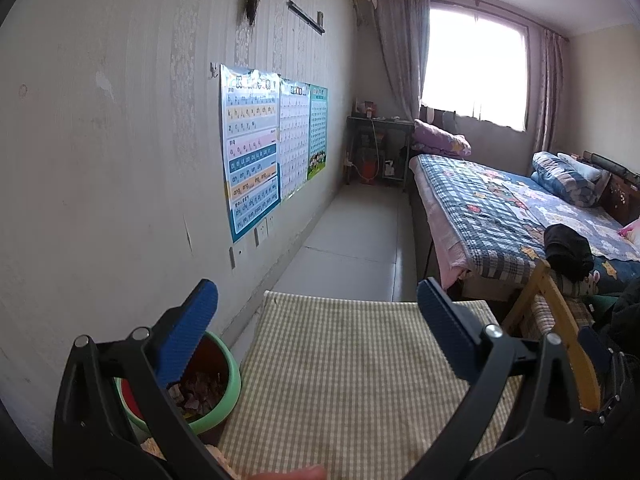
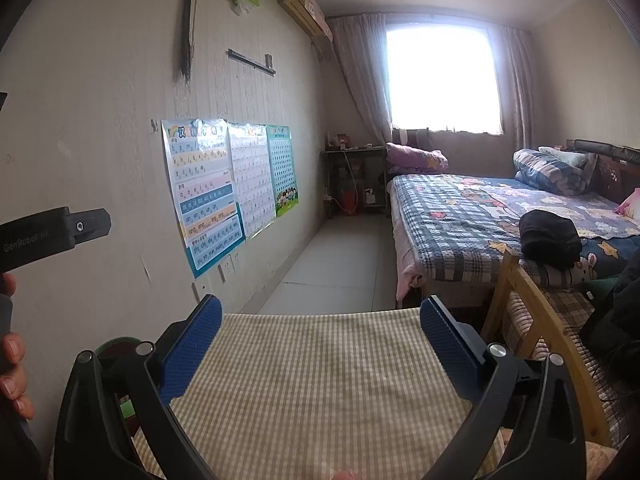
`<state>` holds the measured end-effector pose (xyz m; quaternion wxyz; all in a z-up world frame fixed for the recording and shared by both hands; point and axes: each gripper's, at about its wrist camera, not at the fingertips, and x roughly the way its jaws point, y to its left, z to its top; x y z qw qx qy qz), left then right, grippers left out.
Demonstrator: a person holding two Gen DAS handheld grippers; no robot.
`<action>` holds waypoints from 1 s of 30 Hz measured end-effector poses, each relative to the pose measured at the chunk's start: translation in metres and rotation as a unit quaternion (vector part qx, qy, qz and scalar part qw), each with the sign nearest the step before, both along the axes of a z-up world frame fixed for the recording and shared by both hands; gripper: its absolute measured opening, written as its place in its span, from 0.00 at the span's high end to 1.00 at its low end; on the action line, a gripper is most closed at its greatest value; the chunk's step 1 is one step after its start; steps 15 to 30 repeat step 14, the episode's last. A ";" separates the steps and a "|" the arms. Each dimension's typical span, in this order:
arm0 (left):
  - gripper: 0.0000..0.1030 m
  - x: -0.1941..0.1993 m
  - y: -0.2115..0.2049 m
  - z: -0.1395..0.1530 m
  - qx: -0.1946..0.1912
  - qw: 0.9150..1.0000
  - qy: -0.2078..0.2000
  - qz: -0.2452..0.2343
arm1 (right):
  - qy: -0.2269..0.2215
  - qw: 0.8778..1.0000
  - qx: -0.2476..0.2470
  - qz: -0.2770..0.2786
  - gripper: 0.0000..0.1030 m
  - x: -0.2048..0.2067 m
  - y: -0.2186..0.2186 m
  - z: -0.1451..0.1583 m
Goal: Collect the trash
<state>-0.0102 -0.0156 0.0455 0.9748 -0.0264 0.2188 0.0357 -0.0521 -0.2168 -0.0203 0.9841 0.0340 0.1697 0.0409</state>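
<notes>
Both spread wide and empty: left gripper point(image 1: 316, 328), right gripper point(image 2: 320, 344), above the checked counter point(image 1: 340, 380). Scraps already in green bin point(image 1: 230, 396), lower left; no loose trash visible, seemingly near done.

I see a bedroom with a pale striped-wallpaper wall point(image 2: 100, 80) on the left carrying three learning posters point(image 2: 224, 188) and, high up, an air conditioner point(image 2: 304, 8). Grey floor tiles point(image 2: 340, 256) run to a far small table point(image 2: 352, 172). At the far end a bright curtained window point(image 2: 440, 80) lights the room. A bed point(image 2: 460, 224) with a checked quilt fills the right; a checked cloth surface point(image 2: 320, 392) lies nearest.
</notes>
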 end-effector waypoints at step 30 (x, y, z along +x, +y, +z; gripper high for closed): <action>0.05 -0.006 0.058 -0.096 -0.002 0.995 0.077 0.062 | 0.218 0.973 -0.033 -0.071 0.07 0.077 -0.055 -0.156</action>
